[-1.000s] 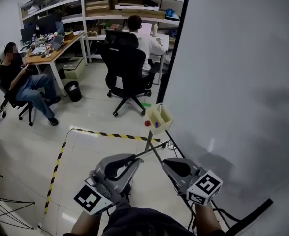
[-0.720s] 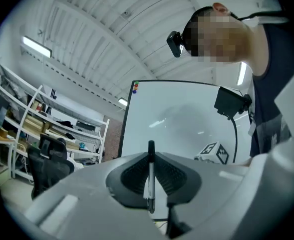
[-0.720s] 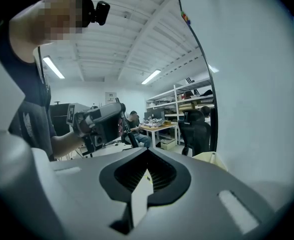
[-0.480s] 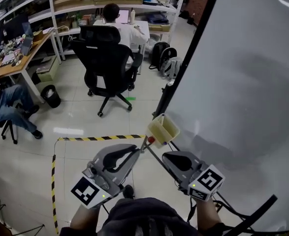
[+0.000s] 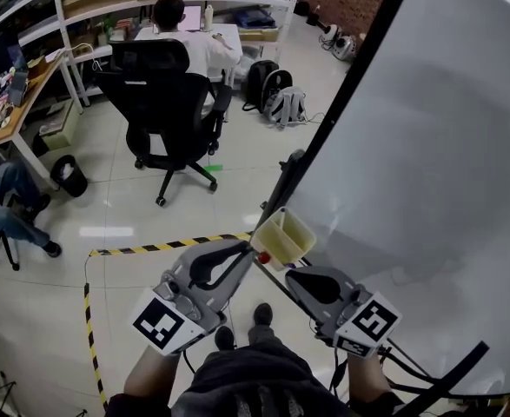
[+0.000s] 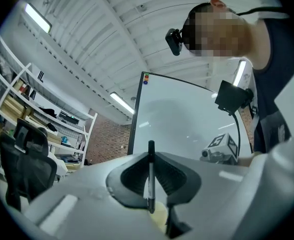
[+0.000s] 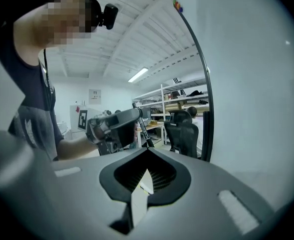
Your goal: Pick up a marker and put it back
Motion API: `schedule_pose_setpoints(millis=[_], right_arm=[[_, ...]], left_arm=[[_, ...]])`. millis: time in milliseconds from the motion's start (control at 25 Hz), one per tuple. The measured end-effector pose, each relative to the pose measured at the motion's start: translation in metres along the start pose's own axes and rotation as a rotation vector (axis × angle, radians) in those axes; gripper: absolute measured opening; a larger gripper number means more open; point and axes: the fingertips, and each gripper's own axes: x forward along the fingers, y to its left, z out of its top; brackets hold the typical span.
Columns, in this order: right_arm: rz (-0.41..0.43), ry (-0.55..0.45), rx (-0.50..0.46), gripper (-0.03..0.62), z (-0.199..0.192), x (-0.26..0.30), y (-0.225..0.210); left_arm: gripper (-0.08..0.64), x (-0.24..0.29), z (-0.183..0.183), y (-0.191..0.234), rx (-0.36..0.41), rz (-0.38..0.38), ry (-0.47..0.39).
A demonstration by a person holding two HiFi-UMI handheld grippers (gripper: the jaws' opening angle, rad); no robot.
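– Left gripper (image 5: pixel 247 253): what is it doing?

– Its jaws are closed on a thin black marker (image 6: pixel 150 181), gripped partway along the barrel. One end pokes past the jaw tips. The right gripper (image 5: pixel 291 277) has its jaws together with nothing between them, and hangs near, just right of the left one.

– Where is the marker in the room?

– In the air, off the near left corner of a small yellow tray (image 5: pixel 294 230) fixed at the left edge of a big whiteboard (image 5: pixel 428 181). Its red end is just beside the tray. I cannot tell whether the two touch.

– How will it handle?

– Probably light and stiff, with a smooth round plastic barrel that could roll or swivel in a narrow pinch. A grip near the middle of the barrel should keep it from tipping, and little squeeze is needed. It looks unlikely to break if it drops into the tray.

– What does each view add?

– Only the head view shows the tray and the red end beside it. Only the left gripper view shows the barrel seated upright between the jaws. The right gripper view confirms its own jaws are bare and shows the left gripper from the side, marker sticking out.
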Motion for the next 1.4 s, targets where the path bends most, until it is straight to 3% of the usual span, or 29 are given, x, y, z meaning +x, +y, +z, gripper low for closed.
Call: schedule_pose_setpoints(millis=[240, 760, 1400], right_arm=[[0.017, -0.025, -0.007, 0.0, 0.006, 0.006, -0.023], [0.044, 0.037, 0.032, 0.0, -0.009, 0.025, -0.063], [0.055, 0.086, 0.058, 0.0, -0.028, 0.038, -0.067]], left_arm=[[0.031, 0.029, -0.04, 0.028, -0.029, 0.034, 0.027], [0.032, 0.057, -0.12, 0.059, -0.082, 0.054, 0.123], [0.034, 0.05, -0.172, 0.065, -0.082, 0.048, 0.189]])
